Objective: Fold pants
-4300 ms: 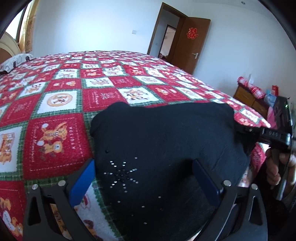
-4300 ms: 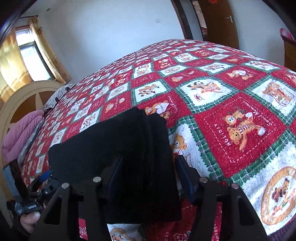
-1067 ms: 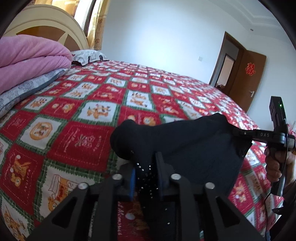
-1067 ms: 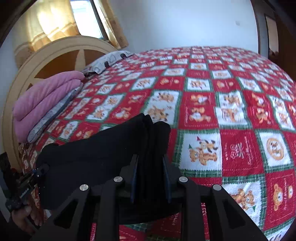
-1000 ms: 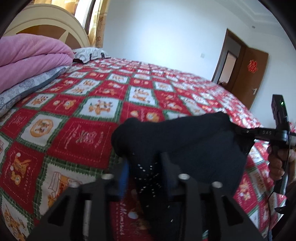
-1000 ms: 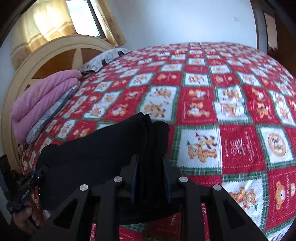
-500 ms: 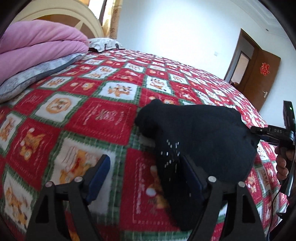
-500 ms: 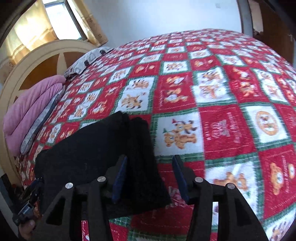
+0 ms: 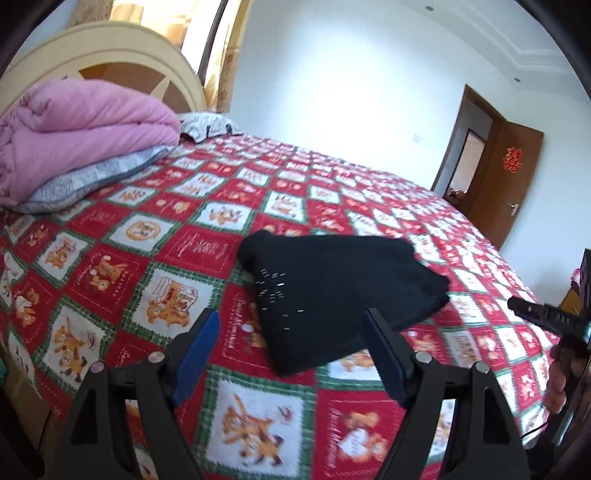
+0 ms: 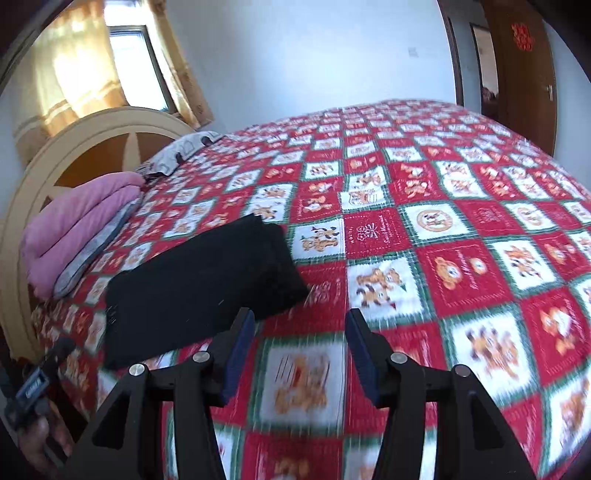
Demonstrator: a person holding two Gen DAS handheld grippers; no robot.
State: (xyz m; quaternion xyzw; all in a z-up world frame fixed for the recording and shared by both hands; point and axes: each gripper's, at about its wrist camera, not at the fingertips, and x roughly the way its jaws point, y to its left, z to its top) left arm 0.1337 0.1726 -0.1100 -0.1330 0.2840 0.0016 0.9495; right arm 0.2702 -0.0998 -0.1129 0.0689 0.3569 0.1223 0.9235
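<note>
Pants (image 9: 343, 291), black and folded into 1 compact bundle, lie on the red patterned bedspread (image 9: 155, 258). Left gripper (image 9: 291, 350) is released; right gripper (image 10: 299, 350) is opening with nothing between its jaws. Loose top layers could spring apart, or a careless pass could snag them.

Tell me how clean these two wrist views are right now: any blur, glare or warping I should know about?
Left wrist view: the quilt is slightly smeared, the black pants readable, the window light blown out, and edges bend from the fisheye. Right wrist view: heavy motion blur streaks the quilt near the right gripper, while the pants stay recognisable; the window glares.
</note>
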